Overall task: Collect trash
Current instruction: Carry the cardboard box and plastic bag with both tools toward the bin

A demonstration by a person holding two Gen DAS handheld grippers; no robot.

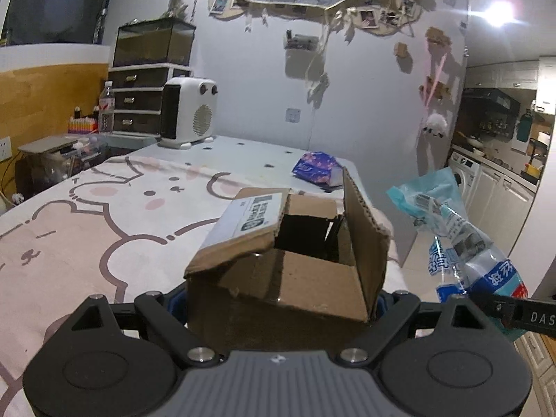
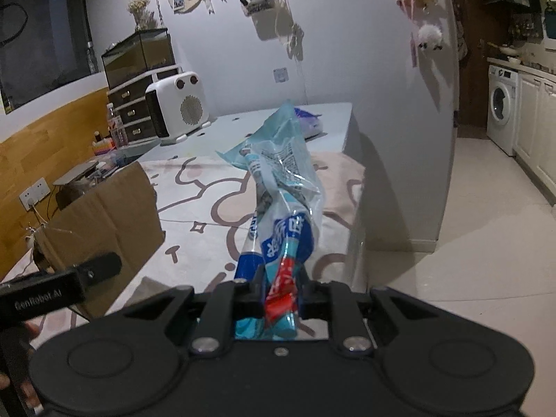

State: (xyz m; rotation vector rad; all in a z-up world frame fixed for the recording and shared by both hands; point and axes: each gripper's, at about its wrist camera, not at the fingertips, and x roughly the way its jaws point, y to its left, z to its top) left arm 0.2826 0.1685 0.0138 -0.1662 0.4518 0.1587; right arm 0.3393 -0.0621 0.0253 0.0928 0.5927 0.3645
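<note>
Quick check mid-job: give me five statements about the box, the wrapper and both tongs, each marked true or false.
1. The left tongs hold the cardboard box. True.
2. The right tongs are open and hold nothing. False: they are shut on the plastic wrapper.
3. The cardboard box is taped shut. False: its flaps stand open, showing a dark inside.
4. The plastic wrapper is already inside the cardboard box. False: it hangs in the air to the box's right.
5. A blue tissue pack lies on the table beyond the box. True.
</note>
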